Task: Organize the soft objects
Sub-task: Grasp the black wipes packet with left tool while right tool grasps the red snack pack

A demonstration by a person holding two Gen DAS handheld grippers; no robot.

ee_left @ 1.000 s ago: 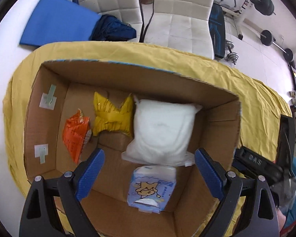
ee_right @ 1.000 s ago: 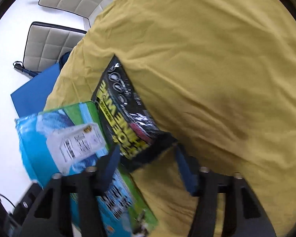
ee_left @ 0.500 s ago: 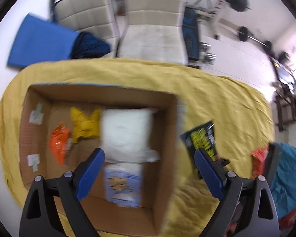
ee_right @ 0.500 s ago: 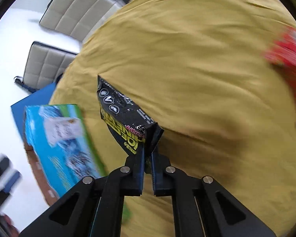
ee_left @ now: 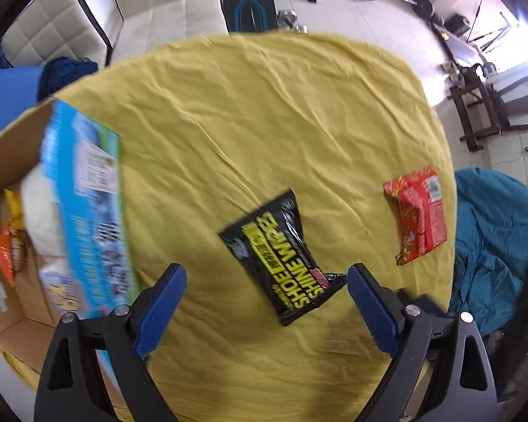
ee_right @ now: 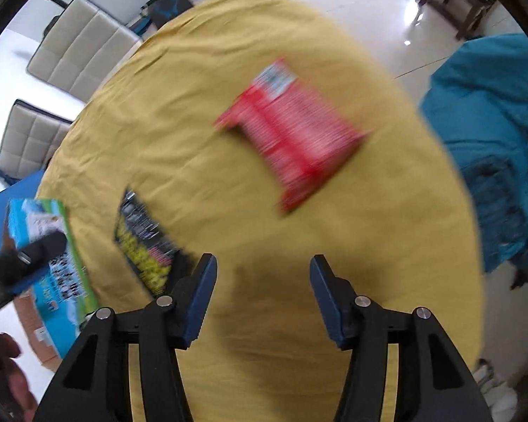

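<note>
The right gripper (ee_right: 262,293) has let go of the black wipes packet (ee_left: 280,258) it was pinching half a second ago. Its jaws are opening with nothing between them, and the packet now lies flat on the yellow cloth (ee_left: 264,123) of the table. The view from this gripper has swung toward the red snack packet (ee_right: 292,140), which a moment ago only showed at the right edge and now sits near the middle, further out. That suggests the red packet is the next pick.

The left gripper (ee_left: 265,311) has left the cardboard box (ee_left: 7,320), which it was looking straight into a second ago. It now hangs over the black packet with its jaws spread wide and empty, so a handover by way of the table looks likely.

The black packet is a glossy soft pouch with yellow lettering, slightly crumpled, lying askew in the middle of the table. The red packet lies well apart from it, near the right edge. The box stands at the left, already holding a white pillow-like bag (ee_left: 38,218) and small orange and yellow packets.
</note>
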